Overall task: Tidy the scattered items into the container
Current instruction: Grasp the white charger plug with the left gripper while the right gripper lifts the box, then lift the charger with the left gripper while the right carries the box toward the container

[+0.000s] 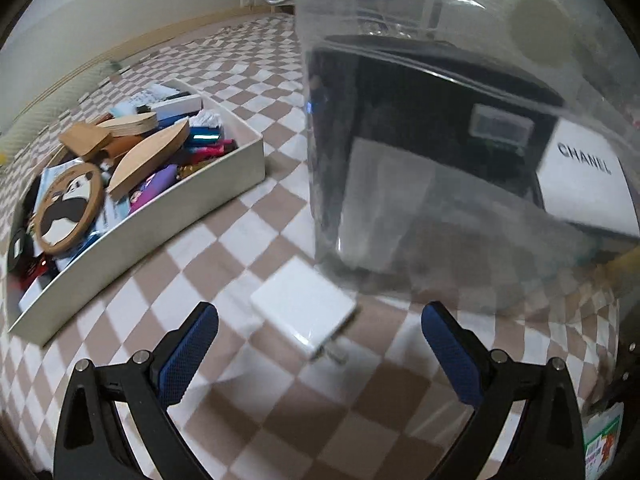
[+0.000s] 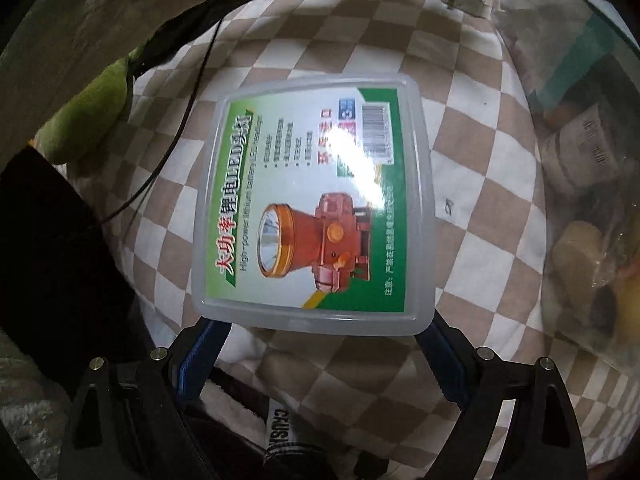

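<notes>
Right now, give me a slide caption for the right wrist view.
Right tool grips the near edge of a clear headlamp box above the checkered cloth.

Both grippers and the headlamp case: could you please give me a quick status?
Left gripper open over white charger. Right gripper straddles headlamp case, grip unclear. Clear bag beside charger.

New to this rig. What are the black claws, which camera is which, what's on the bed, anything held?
Each claw is a hand-held two-finger gripper with a fisheye camera looking along its fingers. Left view: the left gripper is open and empty above a white charger on the checkered cover; a full white tray sits beyond, a clear bag close by. Right view: the right gripper has its fingers at both sides of a headlamp box; whether it is squeezing is unclear.
</notes>
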